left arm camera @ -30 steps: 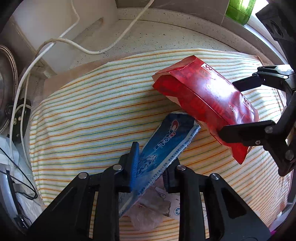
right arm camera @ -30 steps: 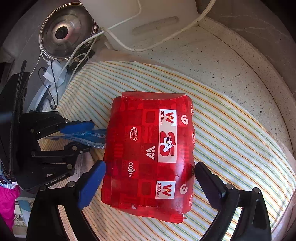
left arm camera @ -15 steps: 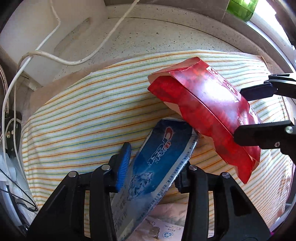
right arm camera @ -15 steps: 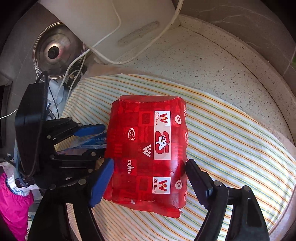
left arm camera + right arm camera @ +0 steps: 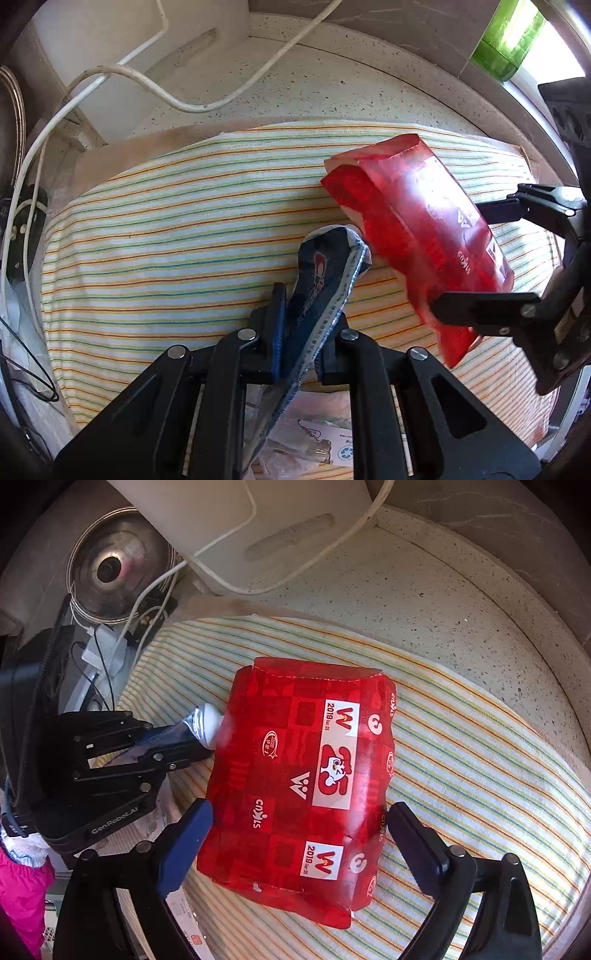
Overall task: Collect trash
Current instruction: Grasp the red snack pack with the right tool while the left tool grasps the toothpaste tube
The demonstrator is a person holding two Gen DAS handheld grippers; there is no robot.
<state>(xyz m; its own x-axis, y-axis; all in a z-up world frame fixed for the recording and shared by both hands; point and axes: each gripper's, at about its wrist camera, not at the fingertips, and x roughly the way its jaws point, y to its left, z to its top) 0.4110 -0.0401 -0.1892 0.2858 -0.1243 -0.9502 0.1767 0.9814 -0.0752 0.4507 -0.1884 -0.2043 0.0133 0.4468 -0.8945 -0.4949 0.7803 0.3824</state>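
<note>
Red bag (image 5: 299, 786) between opening right gripper (image 5: 295, 845)

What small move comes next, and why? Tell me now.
Probably close the right hand-held gripper on the red printed paper bag: its jaws are opening and straddle the bag's near end without pressing it, while the left hand-held gripper is already shut on the crumpled blue foil wrapper above the striped cloth.

Obscured and cropped items, both wrist views

Blue wrapper (image 5: 325, 288): lower end runs behind the gripper body, print unreadable. Red bag (image 5: 306, 790): glare whitens its face in the left view. Green bottle (image 5: 506, 37): cropped by frame top. Pot lid (image 5: 118, 568): partly covered by white cable (image 5: 207, 99).
</note>
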